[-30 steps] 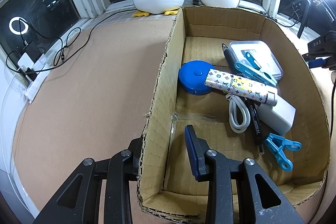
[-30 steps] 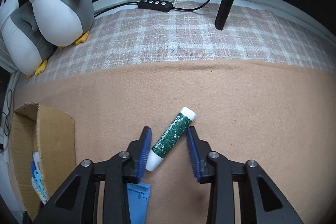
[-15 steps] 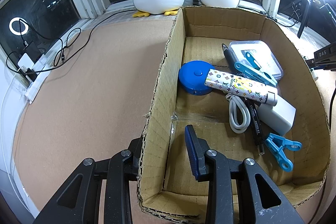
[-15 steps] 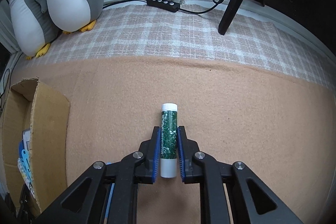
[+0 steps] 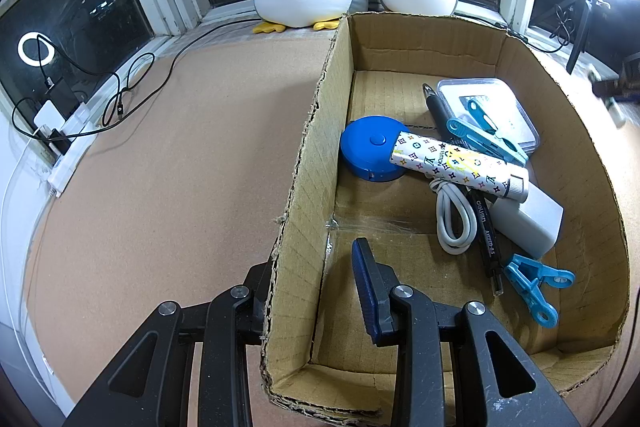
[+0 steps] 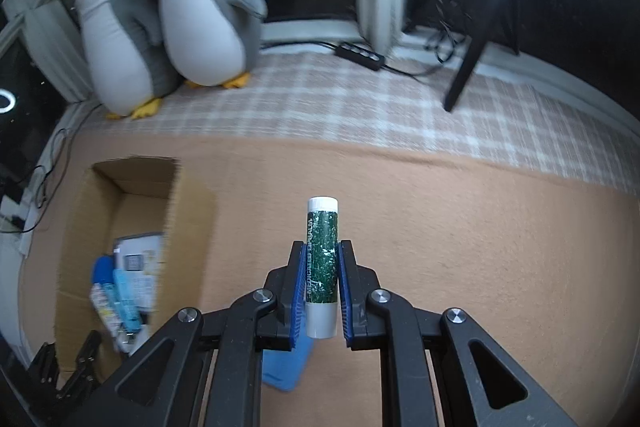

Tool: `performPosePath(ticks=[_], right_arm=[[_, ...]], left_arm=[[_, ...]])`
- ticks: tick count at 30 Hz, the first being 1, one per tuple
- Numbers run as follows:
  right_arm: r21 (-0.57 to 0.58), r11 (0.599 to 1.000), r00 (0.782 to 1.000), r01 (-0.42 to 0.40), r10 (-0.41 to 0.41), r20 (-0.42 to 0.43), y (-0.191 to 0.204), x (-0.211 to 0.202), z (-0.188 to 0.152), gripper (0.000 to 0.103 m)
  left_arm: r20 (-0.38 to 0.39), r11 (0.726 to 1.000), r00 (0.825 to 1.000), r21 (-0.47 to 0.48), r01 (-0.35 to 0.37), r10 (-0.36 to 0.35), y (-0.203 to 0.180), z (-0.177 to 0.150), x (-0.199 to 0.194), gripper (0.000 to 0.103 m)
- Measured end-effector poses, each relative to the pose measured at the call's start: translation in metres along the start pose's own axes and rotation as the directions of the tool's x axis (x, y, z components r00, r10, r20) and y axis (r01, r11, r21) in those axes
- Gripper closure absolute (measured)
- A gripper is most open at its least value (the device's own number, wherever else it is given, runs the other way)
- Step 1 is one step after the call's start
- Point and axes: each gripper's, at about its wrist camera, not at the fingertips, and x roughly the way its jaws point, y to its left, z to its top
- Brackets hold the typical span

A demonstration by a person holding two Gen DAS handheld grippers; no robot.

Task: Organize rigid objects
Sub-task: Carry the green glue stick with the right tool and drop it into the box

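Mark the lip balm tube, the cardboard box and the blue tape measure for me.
lip balm tube (image 6: 322,247), right wrist view, green label.
cardboard box (image 5: 304,203), left wrist view, left wall.
blue tape measure (image 5: 366,147), left wrist view, top face.

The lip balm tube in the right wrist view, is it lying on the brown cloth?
No, the lip balm tube is clamped between the blue pads of the right tongs, lifted off the brown cloth.

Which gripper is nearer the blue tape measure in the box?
Left. The left gripper clamps the cardboard box wall beside the blue tape measure; the right gripper is outside it.
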Motion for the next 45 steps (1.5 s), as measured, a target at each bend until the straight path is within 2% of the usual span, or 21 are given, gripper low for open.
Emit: performPosePath(ticks=[8,21,33,42,44,45], right_arm=[[-0.120,0.985,0.991,-0.126,0.129,0.019,0.068,-0.019,0.000,0.089],[-0.262,0.938,0.974,-0.225,0.225,-0.030,0.145,-0.010,-0.009,0.089],[-0.284,0.920,0.963,-0.270,0.257,-0.083,0.172,0.011,-0.014,0.089],[-0.297,0.916,0.963,-0.268,0.251,-0.096,0.180,0.018,-0.016,0.089],[-0.295,0.918,0.964,-0.265,0.246,-0.100,0.179,0.020,-0.016,0.085],[-0.291,0.919,0.964,-0.266,0.246,-0.103,0.179,0.020,-0.015,0.075]], left_arm=[[0.000,1.000,1.000,-0.001,0.000,0.000,0.000,0.000,0.000,0.069],[0.000,1.000,1.000,-0.005,0.002,-0.002,0.000,0.000,-0.001,0.069],[0.000,1.000,1.000,-0.005,0.002,-0.002,0.000,0.000,-0.001,0.069],[0.000,1.000,1.000,-0.005,0.003,-0.003,0.000,0.000,-0.001,0.069],[0.000,1.000,1.000,-0.005,0.002,-0.002,0.000,0.000,-0.001,0.069],[0.001,1.000,1.000,-0.005,0.002,-0.002,0.000,0.000,-0.001,0.069]])
